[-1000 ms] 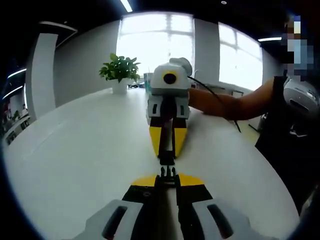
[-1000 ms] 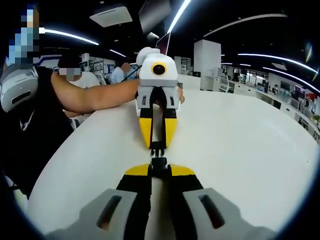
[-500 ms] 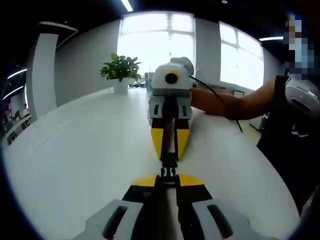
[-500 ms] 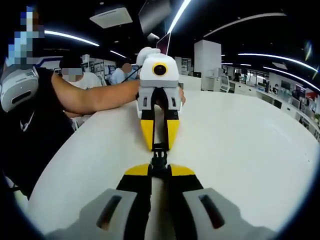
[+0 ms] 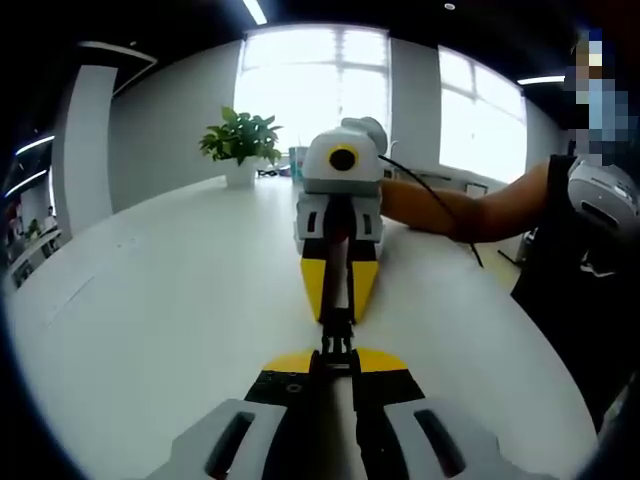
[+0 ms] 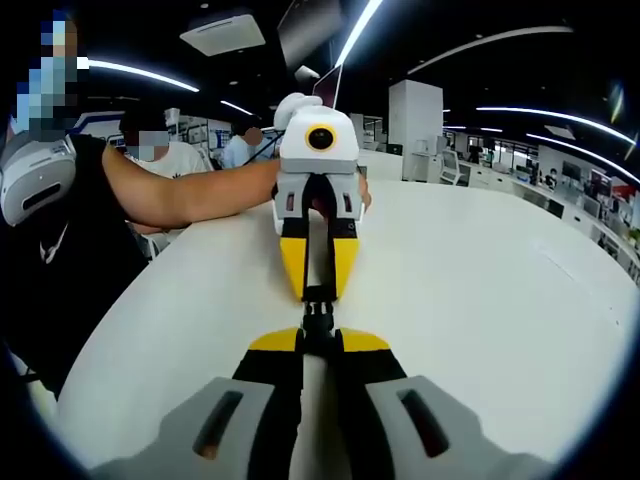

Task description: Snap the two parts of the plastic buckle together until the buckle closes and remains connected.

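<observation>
Two black plastic buckle halves meet tip to tip above the white table (image 5: 150,330). In the left gripper view my left gripper (image 5: 336,362) is shut on the pronged buckle half (image 5: 336,346), and the right gripper (image 5: 338,312) faces it, shut on the socket half (image 5: 337,322). In the right gripper view my right gripper (image 6: 318,340) holds the socket half (image 6: 317,327), and the left gripper (image 6: 318,292) opposite holds the pronged half (image 6: 318,299). The two halves touch or overlap; how deep the prongs sit cannot be told.
A potted green plant (image 5: 240,142) stands at the table's far edge by bright windows. A person's forearm (image 5: 470,208) reaches in behind the right gripper. Another seated person (image 6: 160,150) and office desks (image 6: 470,170) lie beyond the table.
The two grippers have closed the small gap between them, and the buckle halves, apart a second ago, now meet.
</observation>
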### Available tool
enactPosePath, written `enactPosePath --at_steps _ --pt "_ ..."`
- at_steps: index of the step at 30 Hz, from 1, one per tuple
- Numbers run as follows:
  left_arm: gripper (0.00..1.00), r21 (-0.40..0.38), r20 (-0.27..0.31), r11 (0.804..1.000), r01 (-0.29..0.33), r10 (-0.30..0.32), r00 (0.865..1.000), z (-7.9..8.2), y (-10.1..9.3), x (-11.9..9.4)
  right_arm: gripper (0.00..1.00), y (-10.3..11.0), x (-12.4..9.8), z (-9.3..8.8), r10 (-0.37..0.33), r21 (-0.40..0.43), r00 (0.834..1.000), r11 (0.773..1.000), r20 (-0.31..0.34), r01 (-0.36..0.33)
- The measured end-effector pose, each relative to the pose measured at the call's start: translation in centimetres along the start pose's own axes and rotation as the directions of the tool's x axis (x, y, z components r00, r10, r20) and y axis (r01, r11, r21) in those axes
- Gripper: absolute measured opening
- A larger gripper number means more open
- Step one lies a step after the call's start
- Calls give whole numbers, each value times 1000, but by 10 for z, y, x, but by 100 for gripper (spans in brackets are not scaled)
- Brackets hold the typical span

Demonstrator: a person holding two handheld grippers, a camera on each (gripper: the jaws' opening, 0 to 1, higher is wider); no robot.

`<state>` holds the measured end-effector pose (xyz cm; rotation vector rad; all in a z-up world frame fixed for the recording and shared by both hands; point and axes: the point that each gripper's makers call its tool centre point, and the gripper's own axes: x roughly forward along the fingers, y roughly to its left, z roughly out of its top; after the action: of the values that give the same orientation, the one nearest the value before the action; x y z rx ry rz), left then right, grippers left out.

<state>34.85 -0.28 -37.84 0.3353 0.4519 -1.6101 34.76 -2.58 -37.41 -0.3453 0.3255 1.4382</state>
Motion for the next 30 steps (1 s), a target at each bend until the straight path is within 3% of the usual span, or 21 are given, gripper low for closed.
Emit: enactPosePath --at_steps 30 --pt "11 19 -1 999 32 -32 999 5 -8 9 9 4 3 2 27 -3 1000 1000 -17 -27"
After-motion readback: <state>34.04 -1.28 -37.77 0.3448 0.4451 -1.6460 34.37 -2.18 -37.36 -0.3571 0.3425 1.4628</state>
